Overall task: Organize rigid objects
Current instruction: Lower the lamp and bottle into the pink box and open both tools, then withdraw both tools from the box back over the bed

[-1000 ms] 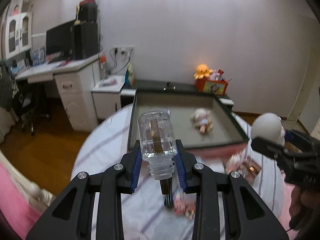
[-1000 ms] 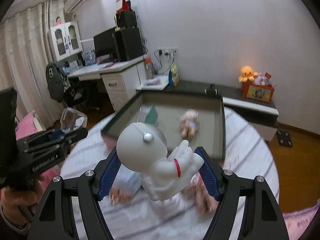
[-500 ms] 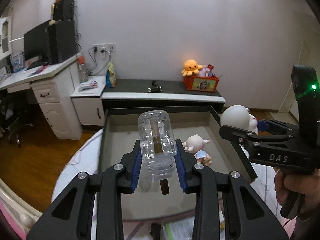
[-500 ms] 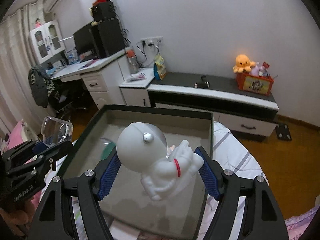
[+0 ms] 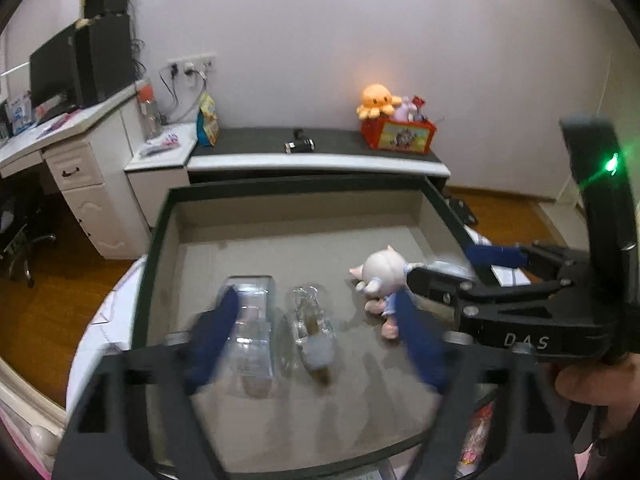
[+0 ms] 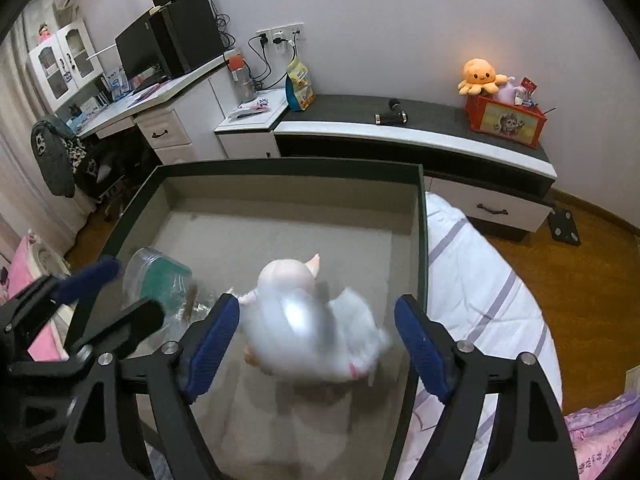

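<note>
A large dark-rimmed tray [image 5: 160, 240] with a grey floor stands on the bed. My left gripper [image 5: 316, 344] is open above it. The clear bottle [image 5: 310, 320] is blurred between the fingers, free of them, beside a clear box [image 5: 252, 320]. A small pink doll [image 5: 380, 276] lies to the right. My right gripper [image 6: 316, 344] is open over the tray [image 6: 420, 240]. The white figurine [image 6: 312, 340] is blurred between its fingers, touching neither, in front of the doll [image 6: 284, 276]. The right gripper also shows in the left wrist view [image 5: 456, 268].
A striped white bedsheet [image 6: 480, 280] lies right of the tray. A low black-topped cabinet [image 6: 400, 120] with a red box and an orange plush [image 6: 480, 76] stands behind. A white desk with a monitor [image 5: 56, 72] is at the left. Snack packets [image 5: 476, 432] lie by the tray's near edge.
Both grippers have moved over the tray and opened. The left one let go of the clear bottle and the right one let go of the white figurine; both objects are blurred.
</note>
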